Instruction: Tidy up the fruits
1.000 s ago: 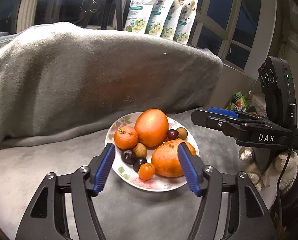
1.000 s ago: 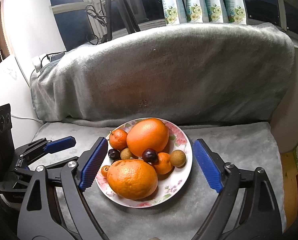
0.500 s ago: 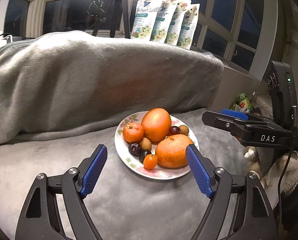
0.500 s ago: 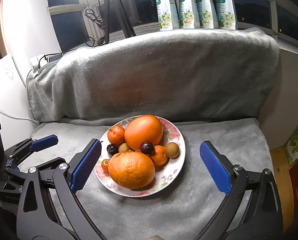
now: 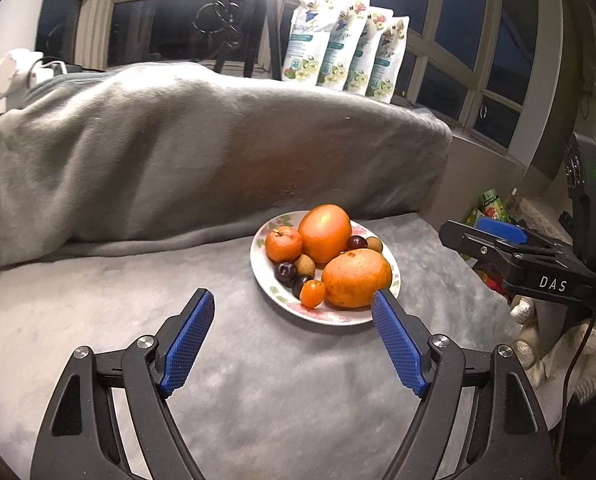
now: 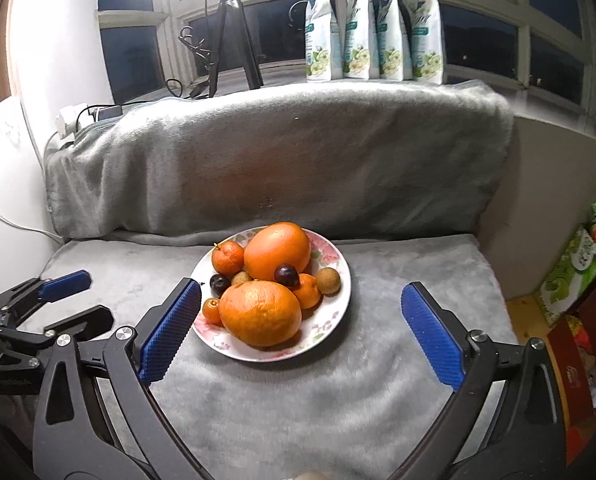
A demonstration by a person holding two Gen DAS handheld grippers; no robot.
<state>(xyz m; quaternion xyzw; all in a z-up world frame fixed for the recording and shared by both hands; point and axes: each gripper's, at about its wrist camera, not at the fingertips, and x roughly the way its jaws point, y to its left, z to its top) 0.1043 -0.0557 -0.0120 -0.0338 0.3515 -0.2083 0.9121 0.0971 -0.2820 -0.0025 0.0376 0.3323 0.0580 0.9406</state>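
Note:
A white floral plate (image 5: 330, 318) (image 6: 330, 328) sits on a grey blanket and holds two large oranges (image 5: 356, 278) (image 6: 259, 312), a tangerine (image 5: 283, 244) (image 6: 227, 257), dark plums (image 5: 284, 271) (image 6: 285, 274), brown longans (image 6: 328, 280) and a kumquat (image 5: 312, 293). My left gripper (image 5: 291, 312) is open and empty, pulled back in front of the plate. My right gripper (image 6: 300, 304) is open and empty, its fingers on either side of the plate's near edge. Each gripper shows in the other's view, the right (image 5: 498, 232) and the left (image 6: 63, 282).
The grey blanket (image 6: 298, 392) covers the seat and a high backrest (image 6: 281, 152) behind the plate. Several white pouches (image 6: 374, 28) and a tripod (image 6: 225, 32) stand on the windowsill. Boxes and packets (image 6: 578, 264) lie past the seat's right edge.
Both grippers have drawn back and up from the plate, so the plate looks smaller and farther. Both stay open and empty. The fruits have not moved.

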